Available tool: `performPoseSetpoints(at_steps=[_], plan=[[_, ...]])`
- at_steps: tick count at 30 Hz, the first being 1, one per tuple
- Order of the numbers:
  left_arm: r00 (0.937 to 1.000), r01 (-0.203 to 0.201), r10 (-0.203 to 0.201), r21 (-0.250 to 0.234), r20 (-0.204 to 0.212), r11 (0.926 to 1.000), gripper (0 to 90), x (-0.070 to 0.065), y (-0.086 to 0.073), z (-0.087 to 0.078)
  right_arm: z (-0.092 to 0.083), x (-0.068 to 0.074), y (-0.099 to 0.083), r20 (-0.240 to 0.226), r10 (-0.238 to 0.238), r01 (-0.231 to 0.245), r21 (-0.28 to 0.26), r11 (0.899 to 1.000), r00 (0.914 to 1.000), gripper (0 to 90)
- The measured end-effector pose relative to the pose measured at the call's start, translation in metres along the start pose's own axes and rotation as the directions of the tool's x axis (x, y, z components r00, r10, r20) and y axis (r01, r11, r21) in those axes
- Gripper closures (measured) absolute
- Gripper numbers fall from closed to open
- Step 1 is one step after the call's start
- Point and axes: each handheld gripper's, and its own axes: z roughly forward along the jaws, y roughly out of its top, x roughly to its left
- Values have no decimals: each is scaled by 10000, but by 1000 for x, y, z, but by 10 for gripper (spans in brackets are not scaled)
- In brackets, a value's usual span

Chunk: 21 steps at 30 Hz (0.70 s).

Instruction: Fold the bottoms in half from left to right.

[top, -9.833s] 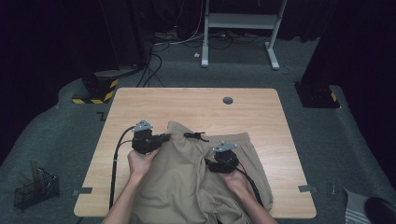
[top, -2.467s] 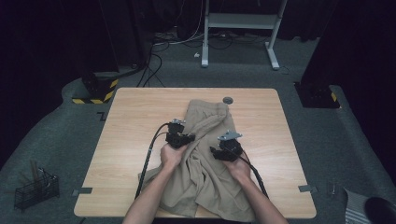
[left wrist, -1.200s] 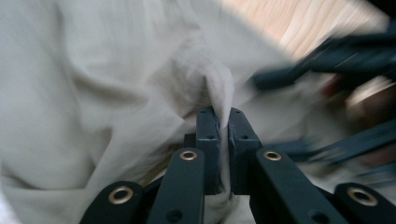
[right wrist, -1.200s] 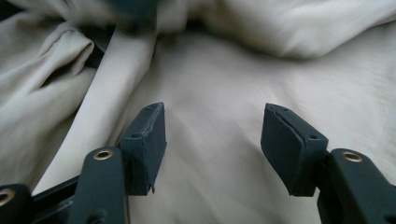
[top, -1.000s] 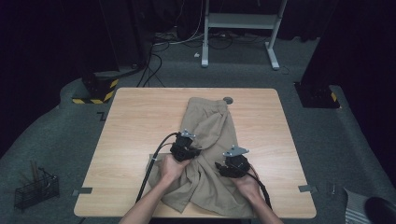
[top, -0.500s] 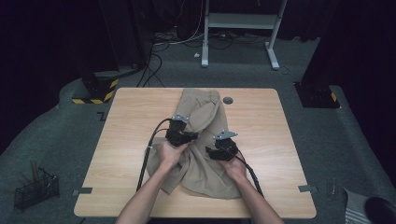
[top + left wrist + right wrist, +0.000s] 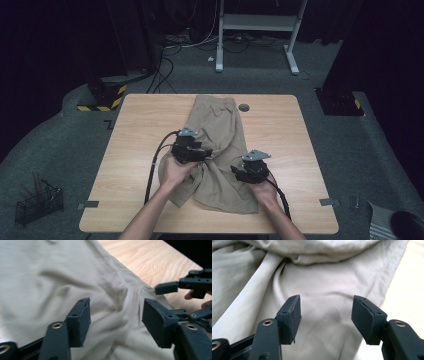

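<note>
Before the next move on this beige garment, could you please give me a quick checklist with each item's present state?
1. Left gripper jaws apart, having just opened, no cloth pinched: ok.
2. Right gripper jaws apart above the cloth, nothing held: ok.
3. Garment wholly on the table: ok.
4. Garment lying flat: not ok, bunched folds between the grippers.
5. Grey disc clear of the cloth: ok, just beside its far end.
6. Which edge lies under the folds: cannot tell.
</note>
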Motion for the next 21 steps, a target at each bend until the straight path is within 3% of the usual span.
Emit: performPoseSetpoints(at_steps=[3, 6, 9, 11, 13, 16, 17, 20, 21], plan=[[9987, 122, -131, -202, -490, 9997, 357, 7, -15, -22, -6, 3, -8, -50, 12, -11, 145, 9999, 10000, 405], [9863, -137, 168, 199, -1642, 9997, 333, 12, -35, -32, -7, 5, -13, -75, 12, -9, 356, 9994, 10000, 403], [9806, 236, -179, 265, -1951, 9994, 326, 21, -51, -37, -6, 7, -15, 26, -51, 49, 487, 9988, 10000, 403], [9754, 423, -337, 349, -2180, 9985, 328, 27, -59, -35, -3, 6, -16, -5, -78, 78, 586, 9982, 10000, 404], [9706, 679, -491, 725, -2358, 9951, 337, 33, -64, -27, -1, 6, -17, -55, 17, -14, 522, 9986, 10000, 408], [9676, 858, -554, 1145, -2463, 9897, 371, 40, -71, -13, 1, 4, -17, -69, -38, 40, 391, 9992, 10000, 407], [9661, 678, -363, 1156, -2558, 9910, 382, 41, -73, -8, 1, 4, -17, -78, -21, 23, 359, 9994, 10000, 408], [9490, 160, 254, 1284, -3142, 9916, 442, 42, -69, 0, 6, 0, -13, -35, -1, 3, 399, 9992, 10000, 408], [9474, 134, 281, 1271, -3189, 9918, 457, 44, -66, 2, 8, -2, -11, -18, 26, -25, 416, 9991, 10000, 408]])
